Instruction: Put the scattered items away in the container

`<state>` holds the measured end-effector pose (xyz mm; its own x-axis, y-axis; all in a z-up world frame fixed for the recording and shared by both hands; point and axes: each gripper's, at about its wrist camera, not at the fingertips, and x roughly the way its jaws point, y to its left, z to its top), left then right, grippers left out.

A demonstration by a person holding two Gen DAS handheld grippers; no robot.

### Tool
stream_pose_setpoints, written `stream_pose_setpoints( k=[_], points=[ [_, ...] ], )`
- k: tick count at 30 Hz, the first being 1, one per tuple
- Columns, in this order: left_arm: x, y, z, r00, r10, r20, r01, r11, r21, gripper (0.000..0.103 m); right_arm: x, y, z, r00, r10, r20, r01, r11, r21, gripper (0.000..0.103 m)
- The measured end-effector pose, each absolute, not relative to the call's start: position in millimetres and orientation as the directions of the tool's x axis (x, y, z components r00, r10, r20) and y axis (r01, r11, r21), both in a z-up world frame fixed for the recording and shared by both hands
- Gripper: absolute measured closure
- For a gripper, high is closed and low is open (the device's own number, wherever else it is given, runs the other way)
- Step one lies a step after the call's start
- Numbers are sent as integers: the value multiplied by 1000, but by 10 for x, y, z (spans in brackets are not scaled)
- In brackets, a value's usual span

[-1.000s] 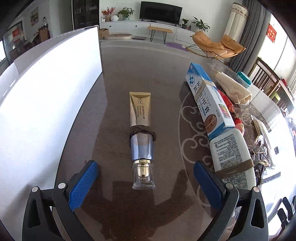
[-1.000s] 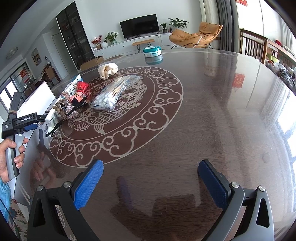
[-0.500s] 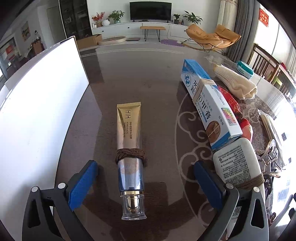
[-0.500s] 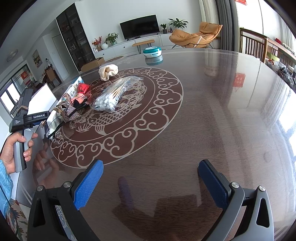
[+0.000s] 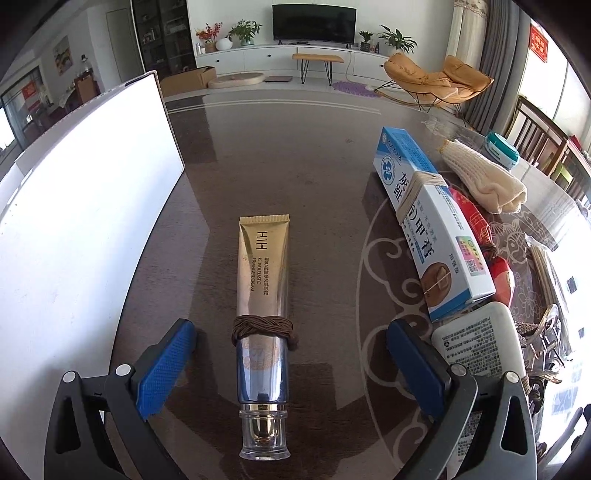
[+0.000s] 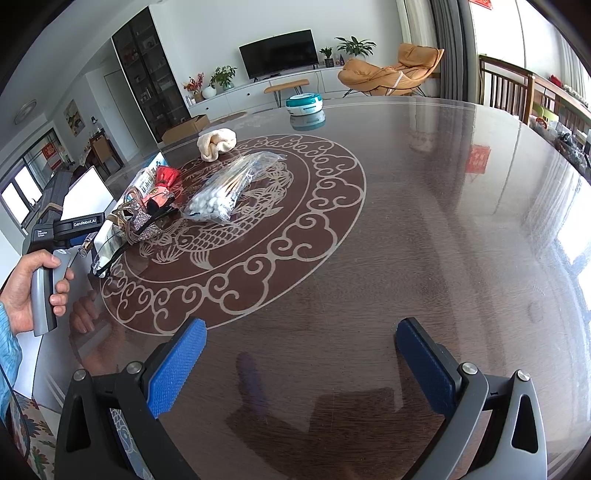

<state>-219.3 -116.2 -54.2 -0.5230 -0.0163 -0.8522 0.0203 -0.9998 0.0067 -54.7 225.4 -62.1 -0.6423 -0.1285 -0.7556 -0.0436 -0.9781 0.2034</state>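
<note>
A bright living room has white walls. A black television (image 5: pixel 314 23) stands on a low white cabinet (image 5: pixel 273 55). An orange lounge chair (image 5: pixel 436 79) is near grey curtains (image 5: pixel 495 74).

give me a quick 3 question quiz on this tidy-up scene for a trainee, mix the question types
1. True or false: the left gripper is shut on the gold cream tube.
2. Multiple choice: what is wound around the blue and white medicine box? A) pale string B) red tape C) a metal clip
3. Fill the gap: in the right wrist view, the right gripper is open over bare ____, holding nothing.

Key
1. False: its jaws stand wide open with the tube lying between them, untouched.
2. A
3. Table: the bag of cotton swabs lies well ahead and to its left.
</note>
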Motion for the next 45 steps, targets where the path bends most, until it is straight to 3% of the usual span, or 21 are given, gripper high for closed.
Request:
stream_pose_setpoints(
  k=[1,2,3,4,6,7,23,31,34,35,45],
  points=[
    [-2182,-1166,-540,-522,-17,-853,20,-1000,8,0,-547,2254,-621,-643,-129,-755,-43,-978,204,0],
    [-2159,-1164,-527,-528,-16,-849,17,-1000,9,6,-547,2254,-622,-643,-130,-755,-43,-978,205,0],
    [-2140,-1152,-500,-541,-15,-841,14,-1000,10,24,-547,2254,-620,-643,-131,-754,-43,-977,207,0],
    [-2128,-1143,-470,-549,-15,-836,12,-1000,10,34,-549,2253,-618,-643,-132,-754,-43,-977,208,0],
    [-2115,-1155,-436,-545,-16,-838,17,-1000,8,70,-550,2255,-618,-643,-132,-754,-43,-977,207,0],
    [-2092,-1174,-426,-543,-10,-840,17,-1000,1,73,-550,2254,-618,-643,-131,-755,-43,-978,206,0],
    [-1034,-941,-441,-584,21,-812,-12,-1000,-17,74,-546,2272,-616,-646,-142,-750,-42,-975,220,0],
    [-862,-919,-448,-623,19,-782,-26,-1000,-4,71,-565,2249,-621,-641,-127,-757,-43,-979,201,0],
    [-854,-917,-459,-626,-7,-780,-25,-999,29,48,-569,2238,-627,-640,-123,-759,-43,-980,195,0],
    [-838,-954,-466,-619,-7,-785,-16,-1000,22,34,-570,2236,-630,-639,-121,-760,-43,-980,193,0],
    [-860,-1001,-494,-602,-15,-798,13,-1000,9,19,-575,2234,-628,-637,-117,-762,-43,-981,187,0]
  ],
)
